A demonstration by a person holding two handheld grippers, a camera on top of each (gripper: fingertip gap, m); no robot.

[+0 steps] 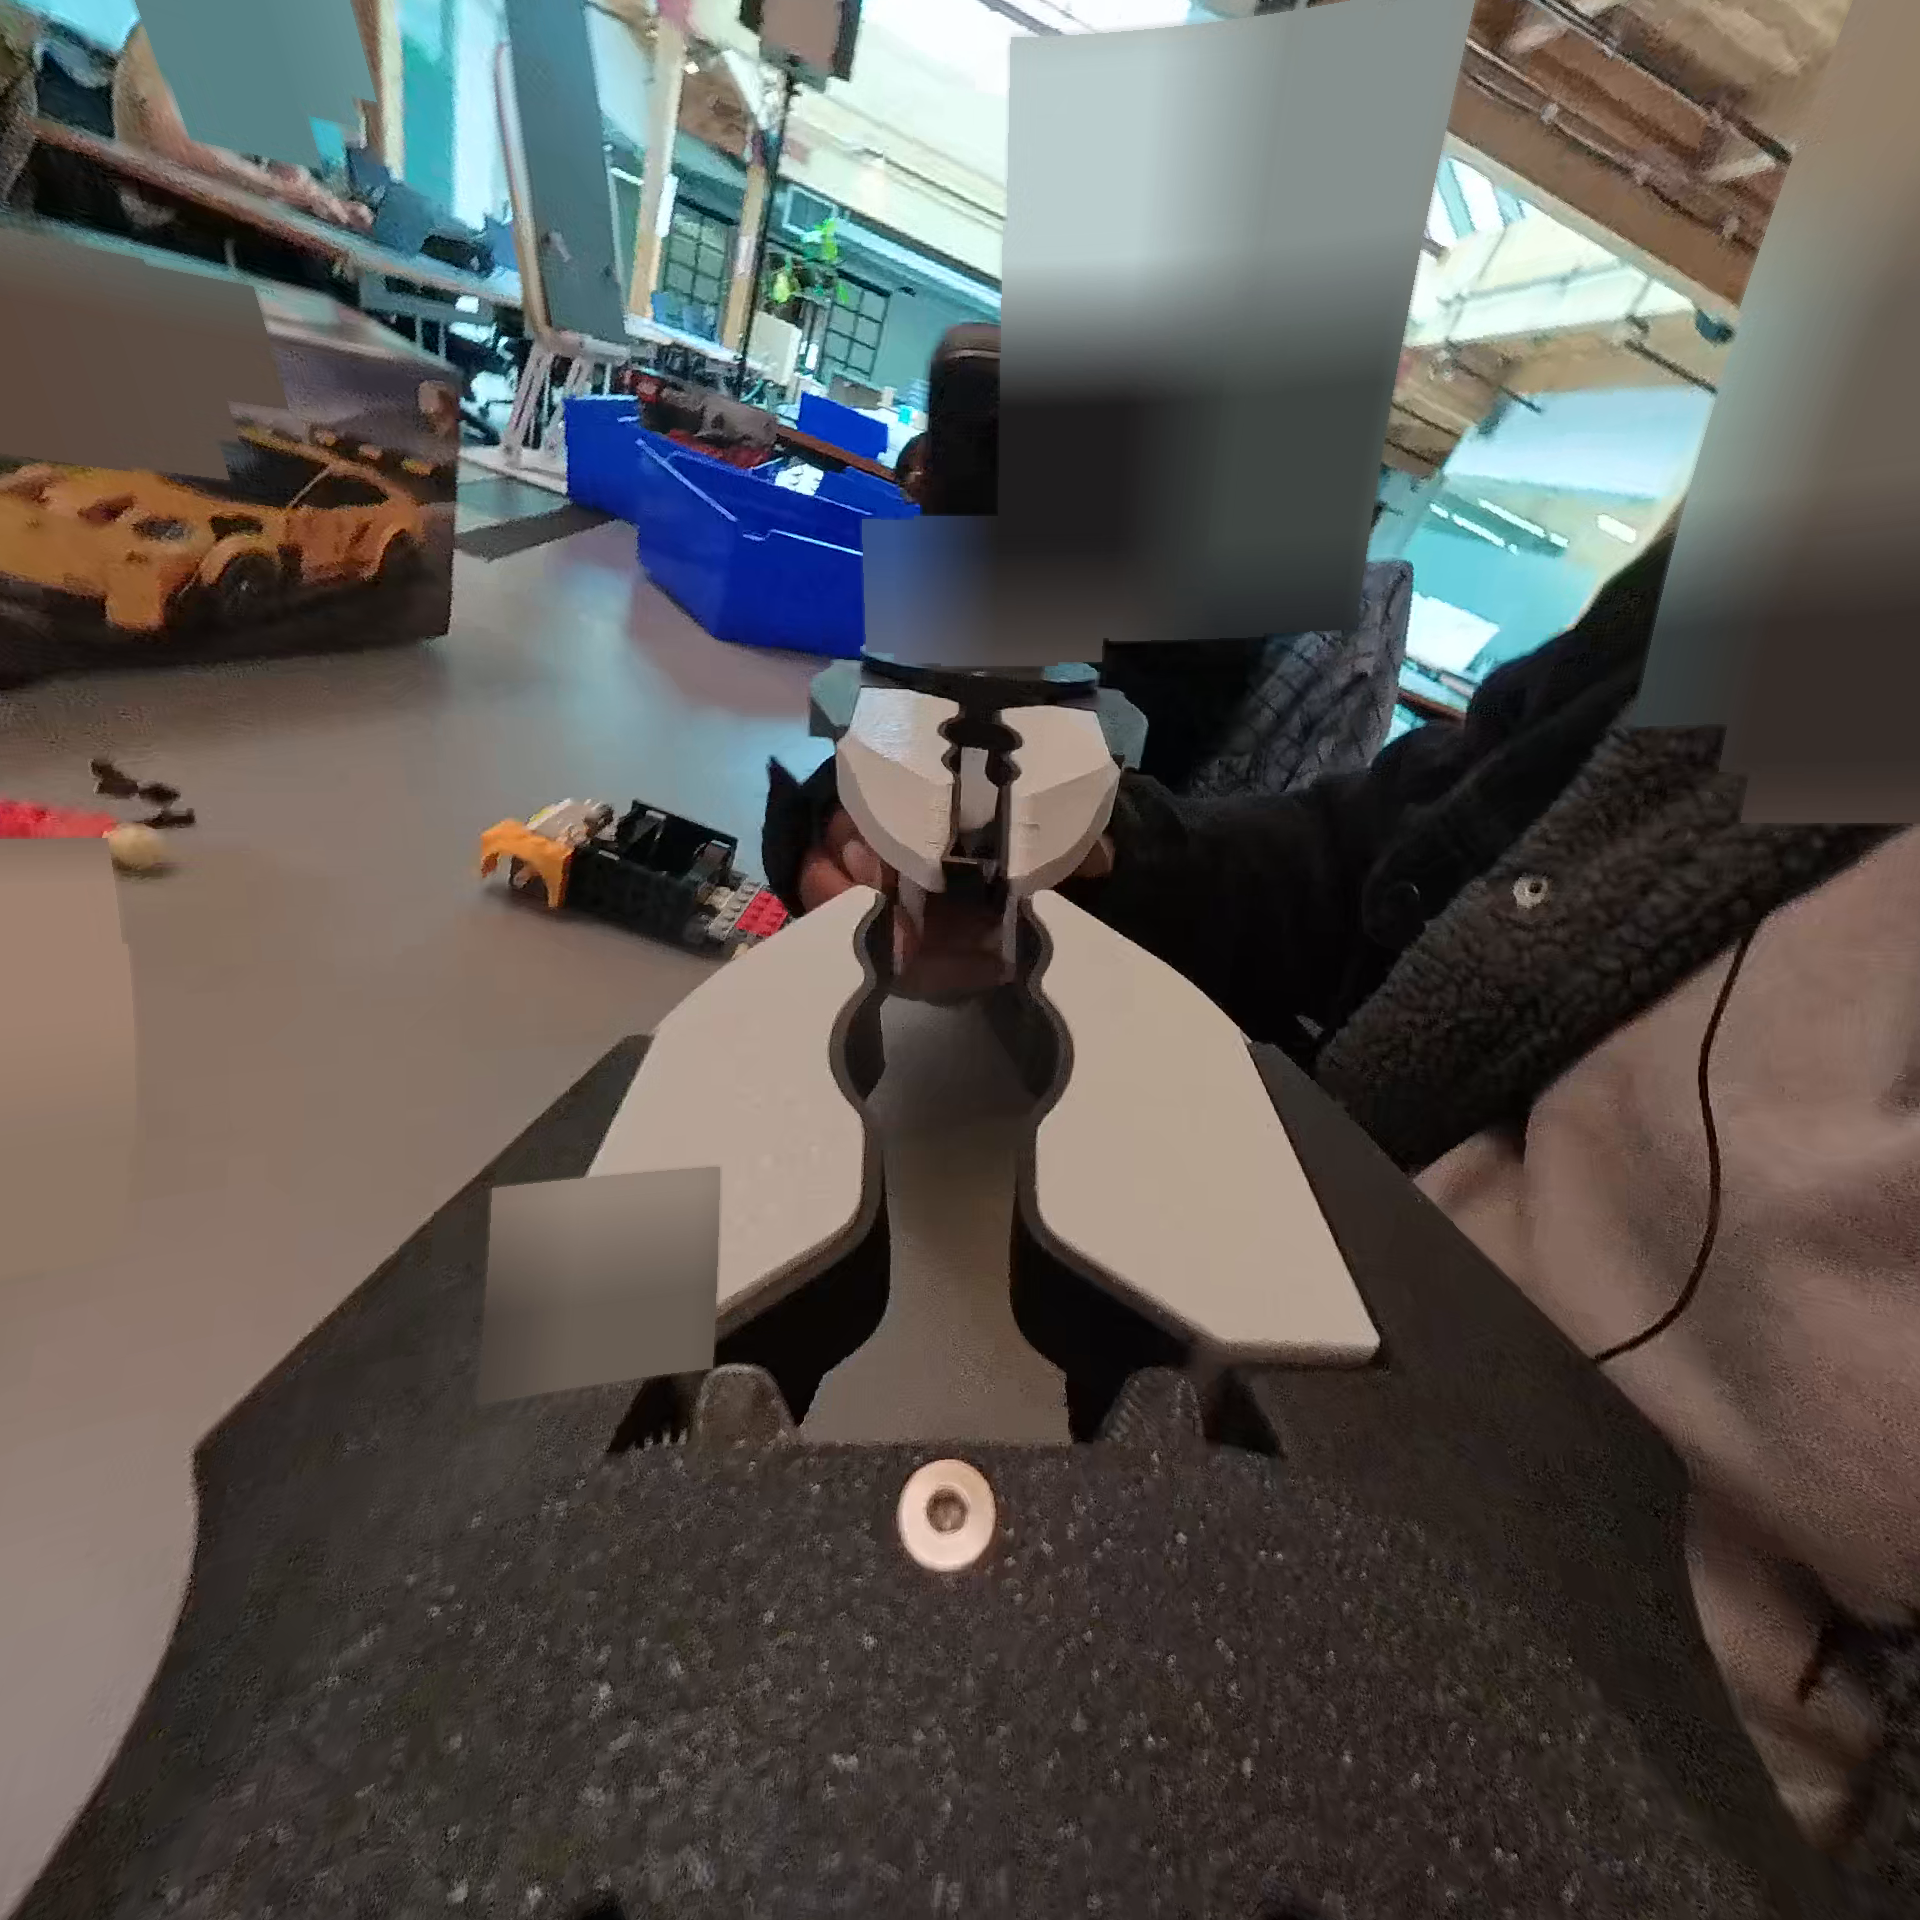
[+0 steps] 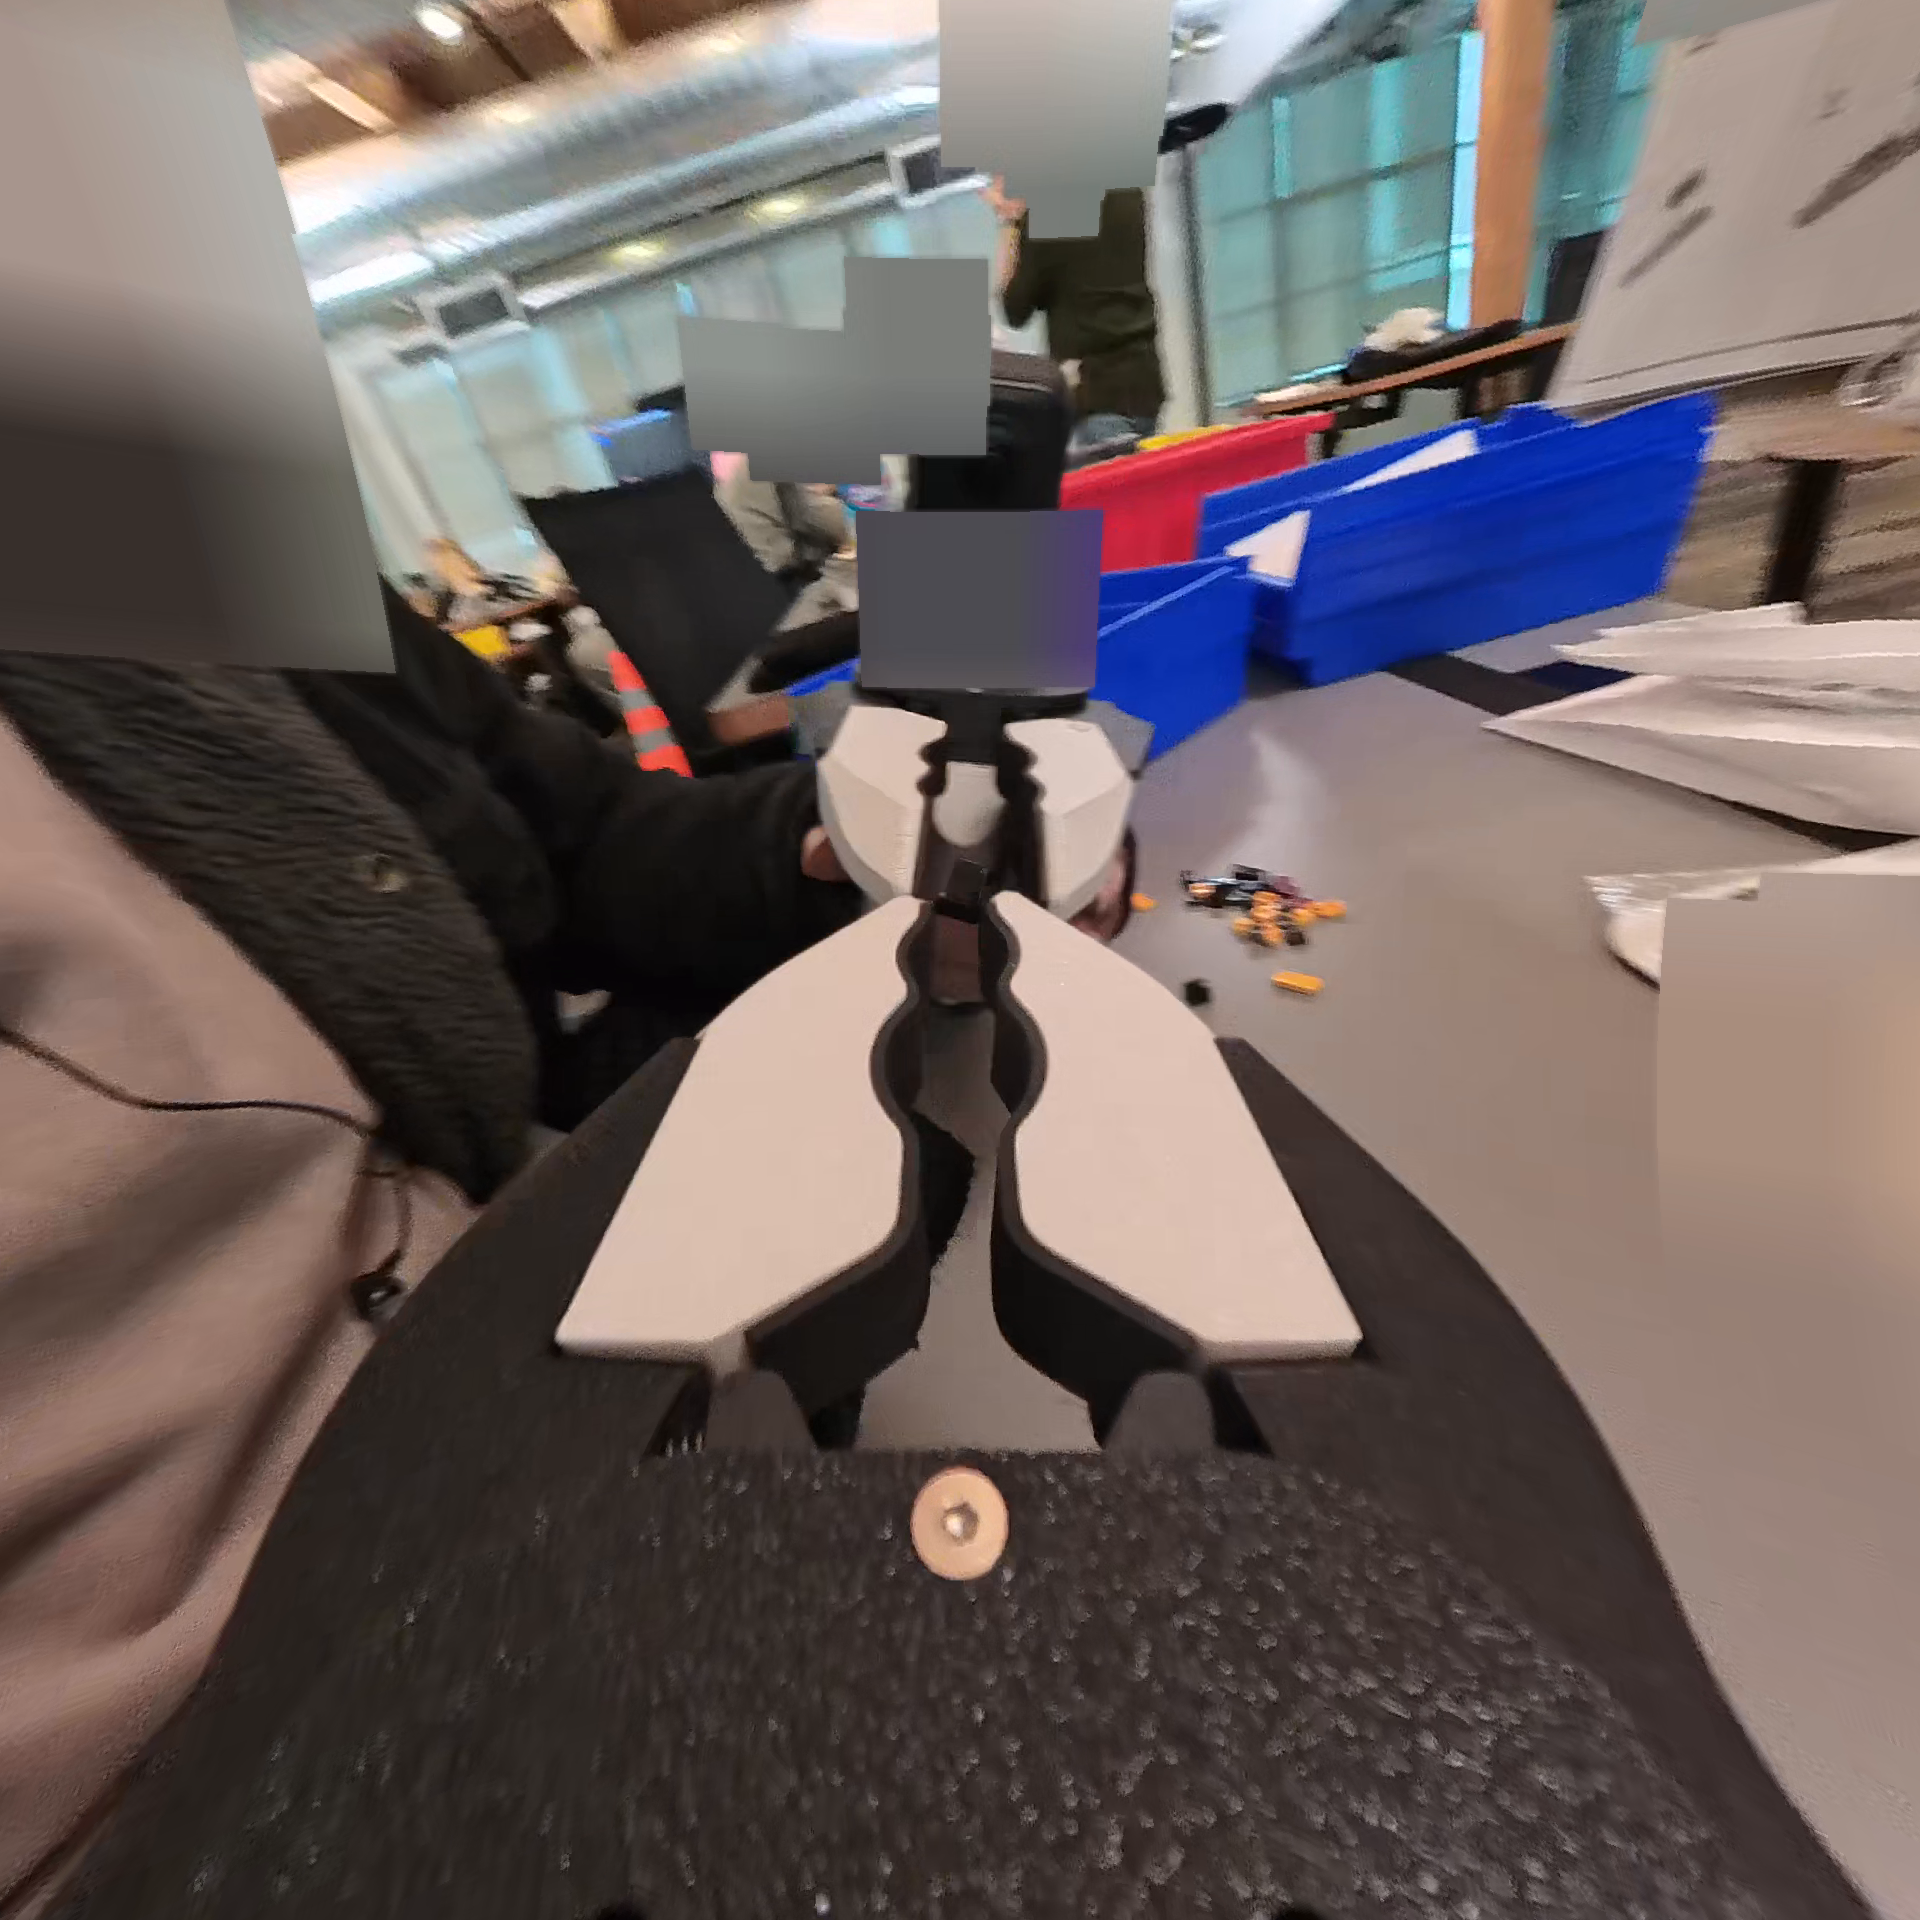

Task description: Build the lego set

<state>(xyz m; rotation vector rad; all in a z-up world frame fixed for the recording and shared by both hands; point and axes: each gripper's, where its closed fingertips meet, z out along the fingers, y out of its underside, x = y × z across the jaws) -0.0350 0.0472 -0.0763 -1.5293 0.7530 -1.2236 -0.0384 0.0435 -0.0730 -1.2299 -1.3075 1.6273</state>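
Note:
My two grippers face each other tip to tip above the grey table. In the right wrist view, my right gripper has its jaws nearly together on a small black lego piece. In the left wrist view, my left gripper has its jaws apart, with that black piece just beyond its tips, in the facing gripper's fingers. A partly built orange and black lego car sits on the table, left of the grippers. Loose orange and black pieces lie to the right.
The set's box with a yellow car picture stands at far left. Blue bins sit behind, and more blue bins and torn white bags show at right. A person's dark jacket and sleeves are close behind both grippers. My left and right fingertips are right by each other.

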